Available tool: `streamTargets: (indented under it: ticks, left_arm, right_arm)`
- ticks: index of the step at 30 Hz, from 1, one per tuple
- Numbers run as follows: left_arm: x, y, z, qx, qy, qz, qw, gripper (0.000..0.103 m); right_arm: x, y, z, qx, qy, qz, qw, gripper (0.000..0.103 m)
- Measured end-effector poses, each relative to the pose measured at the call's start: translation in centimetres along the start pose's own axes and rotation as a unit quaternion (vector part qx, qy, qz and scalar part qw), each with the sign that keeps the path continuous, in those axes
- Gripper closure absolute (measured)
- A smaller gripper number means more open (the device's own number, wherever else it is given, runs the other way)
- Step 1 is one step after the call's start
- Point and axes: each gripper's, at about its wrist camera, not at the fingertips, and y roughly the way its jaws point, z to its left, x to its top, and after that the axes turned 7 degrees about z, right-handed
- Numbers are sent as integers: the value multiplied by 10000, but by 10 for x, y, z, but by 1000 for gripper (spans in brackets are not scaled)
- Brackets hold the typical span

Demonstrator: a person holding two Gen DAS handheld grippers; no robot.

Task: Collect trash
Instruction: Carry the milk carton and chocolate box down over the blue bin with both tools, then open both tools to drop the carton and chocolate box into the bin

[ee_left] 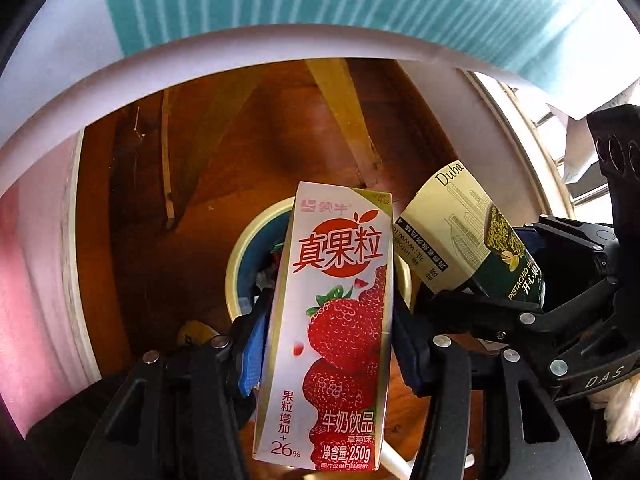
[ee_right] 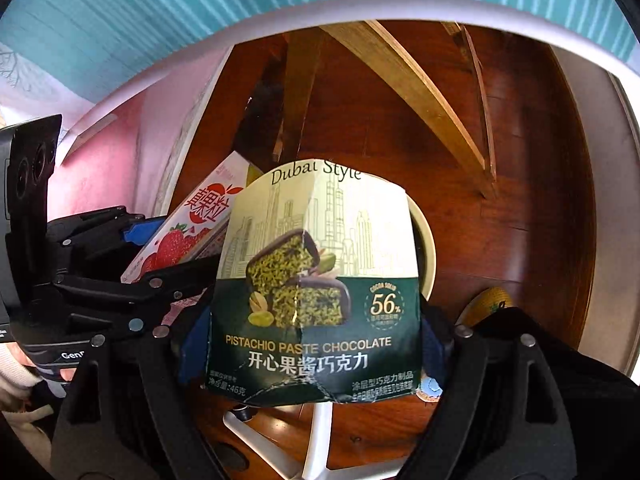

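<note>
My left gripper (ee_left: 326, 344) is shut on a strawberry milk carton (ee_left: 332, 320), white and red, held upright above a round trash bin (ee_left: 240, 256) with a cream rim and blue inside. My right gripper (ee_right: 316, 344) is shut on a green and cream pistachio chocolate box (ee_right: 320, 280), crumpled, also held over the bin (ee_right: 426, 248). The two items sit side by side: the box (ee_left: 464, 240) is right of the carton, and the carton (ee_right: 188, 232) shows left of the box. The bin holds some trash, mostly hidden by the items.
The bin stands on a dark wooden floor (ee_left: 248, 152) beneath a white table edge (ee_left: 240, 40). Light wooden legs (ee_right: 420, 92) slant across the floor behind it. A yellow object (ee_right: 488, 304) lies on the floor beside the bin. A white frame (ee_right: 316, 440) is below.
</note>
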Motion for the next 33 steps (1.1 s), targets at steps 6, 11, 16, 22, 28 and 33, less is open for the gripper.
streamTargets:
  ticks: [6, 11, 16, 22, 28, 33]
  left_arm:
    - [9, 8, 1, 142, -175, 126, 9997, 23]
    - [18, 6, 11, 78, -322, 120, 9994, 18]
    - [21, 2, 15, 101, -349, 114, 9993, 17]
    - [26, -3, 22, 116, -389, 56, 9992, 16]
    - [27, -6, 24, 112, -438, 32, 9990, 15]
    - [27, -6, 22, 140, -414, 12, 9990, 15]
  right_arm:
    - [13, -2, -11, 181, 96, 3, 9998, 20]
    - [16, -1, -13, 172, 132, 10, 9998, 20]
    - [19, 4, -15, 205, 114, 16, 9997, 20]
    - [22, 8, -15, 318, 54, -19, 9995, 20]
    - [25, 11, -13, 292, 51, 33, 9996, 20]
    - [25, 11, -15, 280, 54, 37, 9996, 20]
